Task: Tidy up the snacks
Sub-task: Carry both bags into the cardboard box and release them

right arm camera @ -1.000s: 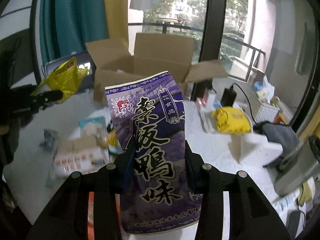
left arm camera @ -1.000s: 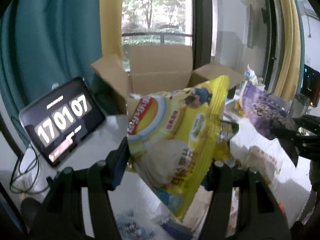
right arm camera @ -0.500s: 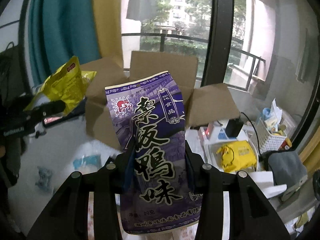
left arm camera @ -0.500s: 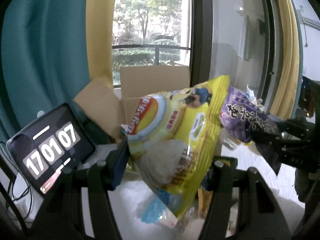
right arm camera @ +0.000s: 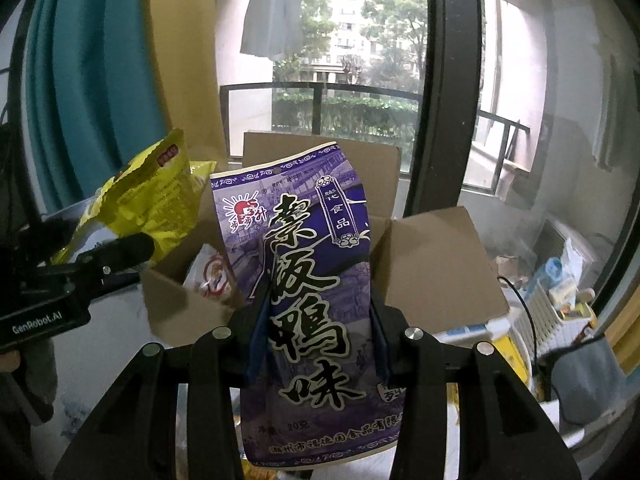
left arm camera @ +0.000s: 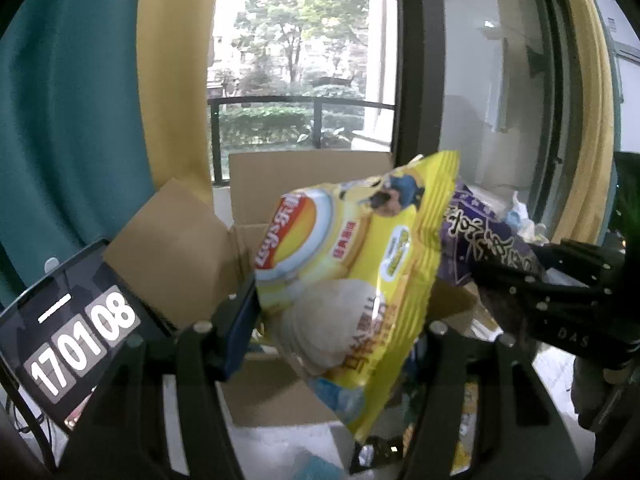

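With both grippers clenched on bags, the left gripper (left arm camera: 340,320) on the yellow chip bag (left arm camera: 352,280) and the right gripper (right arm camera: 320,320) on the purple snack bag (right arm camera: 308,292), the two may collide over the cardboard box (right arm camera: 432,264) and spill outside.

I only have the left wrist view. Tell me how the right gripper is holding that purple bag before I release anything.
Observer: The right gripper is shut on the purple bag, clamping it across its middle. The bag is upright with its print facing the camera.
Operator: Report what is inside the box.
Observer: The cardboard box is open. A white packet with red print lies inside, near its left wall.
Operator: Now say what sits to the right of the box.
Observer: A white slatted basket holding small items stands there.
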`<state>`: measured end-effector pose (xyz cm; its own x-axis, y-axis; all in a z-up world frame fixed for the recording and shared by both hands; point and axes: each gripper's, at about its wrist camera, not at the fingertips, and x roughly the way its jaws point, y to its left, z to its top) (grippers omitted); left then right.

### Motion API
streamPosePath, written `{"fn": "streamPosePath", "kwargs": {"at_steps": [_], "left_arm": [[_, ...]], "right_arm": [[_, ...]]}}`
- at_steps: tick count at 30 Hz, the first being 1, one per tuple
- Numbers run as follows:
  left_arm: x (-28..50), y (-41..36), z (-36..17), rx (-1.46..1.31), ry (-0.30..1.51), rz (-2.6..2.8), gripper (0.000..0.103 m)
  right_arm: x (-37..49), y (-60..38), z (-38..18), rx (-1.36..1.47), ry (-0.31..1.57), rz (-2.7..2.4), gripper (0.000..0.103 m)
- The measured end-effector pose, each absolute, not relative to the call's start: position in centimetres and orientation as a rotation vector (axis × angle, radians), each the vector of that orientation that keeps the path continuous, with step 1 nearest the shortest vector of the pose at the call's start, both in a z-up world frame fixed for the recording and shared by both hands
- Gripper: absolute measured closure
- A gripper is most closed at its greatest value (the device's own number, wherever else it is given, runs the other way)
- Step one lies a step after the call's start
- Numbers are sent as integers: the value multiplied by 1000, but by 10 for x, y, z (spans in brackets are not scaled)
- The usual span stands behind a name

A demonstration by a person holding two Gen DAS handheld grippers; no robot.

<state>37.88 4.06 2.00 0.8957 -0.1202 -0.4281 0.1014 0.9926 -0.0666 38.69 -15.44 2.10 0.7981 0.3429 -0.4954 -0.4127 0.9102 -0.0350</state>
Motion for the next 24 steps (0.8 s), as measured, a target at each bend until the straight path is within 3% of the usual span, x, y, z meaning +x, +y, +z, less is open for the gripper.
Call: {"fn": "streamPosePath", "kwargs": {"at_steps": [11,13,16,19,24], "left_arm": [[447,50,-2,-78,480,-122,40],[458,52,-5,-92,505,-122,28],[465,53,-3,-134,503,-139,8],[467,55,-3,-142,507,-129,8],[459,53,2,-137,495,-122,8]], "right_arm": [[443,-138,16,-128,509,395,57],[451,-135,16,-126,511,388,56],[463,-133,15,-116,528,379,46],[467,-133,16,-100,531,382,29],[464,-132,15,-110,534,379,28]]}}
